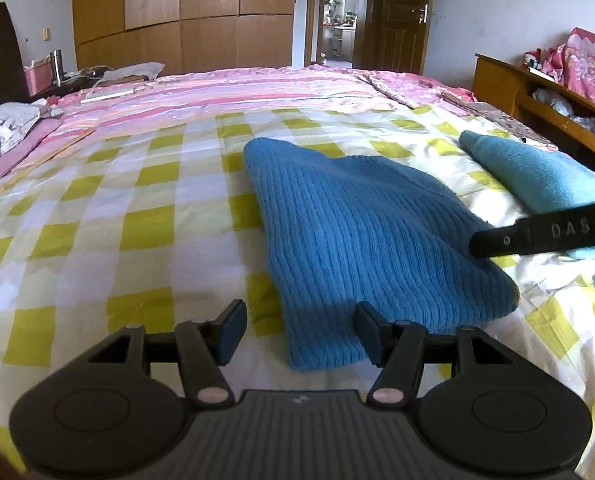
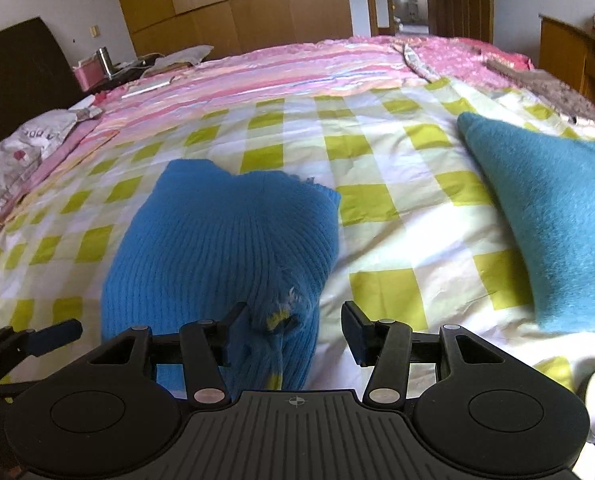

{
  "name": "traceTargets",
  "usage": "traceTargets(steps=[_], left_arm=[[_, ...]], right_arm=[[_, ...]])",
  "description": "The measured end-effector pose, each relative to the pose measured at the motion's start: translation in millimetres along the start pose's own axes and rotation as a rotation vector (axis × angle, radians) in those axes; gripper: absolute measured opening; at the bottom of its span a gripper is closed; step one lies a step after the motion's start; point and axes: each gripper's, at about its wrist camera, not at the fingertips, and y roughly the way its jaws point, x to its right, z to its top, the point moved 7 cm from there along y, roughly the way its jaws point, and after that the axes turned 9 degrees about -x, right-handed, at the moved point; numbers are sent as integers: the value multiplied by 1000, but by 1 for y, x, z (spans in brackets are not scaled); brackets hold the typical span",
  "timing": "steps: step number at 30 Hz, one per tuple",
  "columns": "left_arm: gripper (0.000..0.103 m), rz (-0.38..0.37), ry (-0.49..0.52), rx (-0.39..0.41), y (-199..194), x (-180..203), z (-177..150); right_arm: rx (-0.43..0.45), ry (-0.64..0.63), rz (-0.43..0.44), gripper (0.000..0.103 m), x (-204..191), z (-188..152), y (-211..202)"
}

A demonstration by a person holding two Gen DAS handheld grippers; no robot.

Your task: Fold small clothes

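Your grippers, left (image 1: 299, 332) and right (image 2: 293, 334), both gape over the sweater (image 1: 361, 220).
Your right finger (image 1: 545, 234) reads "DAS", cut off; the right gripper's body hides the sweater's near edge.

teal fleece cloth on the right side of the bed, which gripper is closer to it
Right. The right gripper sits between the blue knit sweater and the teal fleece cloth; the left gripper is at the sweater's far side.

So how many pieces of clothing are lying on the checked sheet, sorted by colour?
Bright blue ribbed knit: 1
Teal fuzzy knit: 1
Total: 2

Both lie on the yellow checked sheet, apart from each other. Each hand-held gripper, left and right, is open at the near edge of the blue one.
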Motion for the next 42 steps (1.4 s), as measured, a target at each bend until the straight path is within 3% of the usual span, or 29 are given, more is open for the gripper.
traceTargets(steps=[14,42], left_arm=[[64,4,10,-4,-13,6,-18],[65,41,43,-21,-13,14,-31]], right_arm=[[7,-42,-45,48,-18,-36,-19],[-3,-103,-80,48,-36,-70,-25]])
